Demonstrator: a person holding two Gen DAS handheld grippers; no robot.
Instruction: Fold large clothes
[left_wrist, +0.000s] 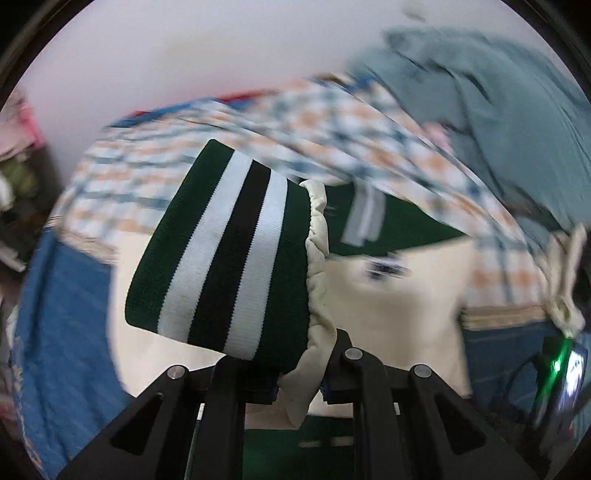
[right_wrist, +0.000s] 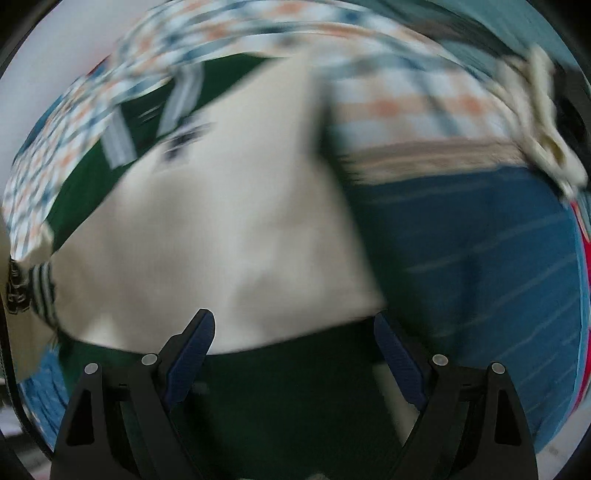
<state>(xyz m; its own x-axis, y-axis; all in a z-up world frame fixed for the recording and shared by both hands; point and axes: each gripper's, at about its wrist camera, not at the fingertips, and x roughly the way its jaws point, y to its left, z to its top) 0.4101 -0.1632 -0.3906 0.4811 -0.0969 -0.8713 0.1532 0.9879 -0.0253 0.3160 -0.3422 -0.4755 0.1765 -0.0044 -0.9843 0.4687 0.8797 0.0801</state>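
Between left claw (left_wrist: 295, 387) fingers, ribbed striped cuff (left_wrist: 221, 251), perhaps knit.

We find no text that we can read in either view. The dark printed mark on the cream jacket (left_wrist: 388, 295), just below its green collar (left_wrist: 388, 221), is blurred beyond reading in both views.

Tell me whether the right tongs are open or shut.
Open: the right tongs stand spread, nothing between their fingers, above the jacket.
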